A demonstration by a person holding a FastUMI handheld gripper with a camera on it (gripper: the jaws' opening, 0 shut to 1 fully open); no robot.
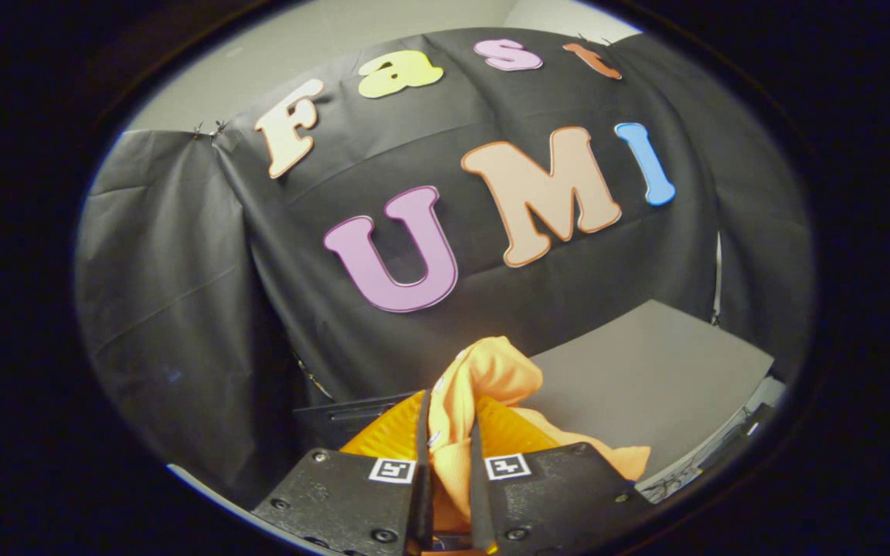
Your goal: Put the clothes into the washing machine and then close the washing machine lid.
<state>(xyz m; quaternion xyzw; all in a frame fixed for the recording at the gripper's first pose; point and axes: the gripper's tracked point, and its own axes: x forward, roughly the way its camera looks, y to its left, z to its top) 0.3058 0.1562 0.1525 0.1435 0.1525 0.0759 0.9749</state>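
Observation:
My gripper [449,421] is shut on an orange garment [491,374]. The cloth is pinched between both fingers, bunches up just ahead of the fingertips and hangs down past the right finger [511,436]. The gripper is held high and tilted, facing the booth's black cloth wall.
A flat grey surface [646,378] lies beyond the fingers to the right, with a pale edge and cables [692,471] at its near side. A dark boxy object [344,421] sits just left of the fingers against the black cloth wall [182,309].

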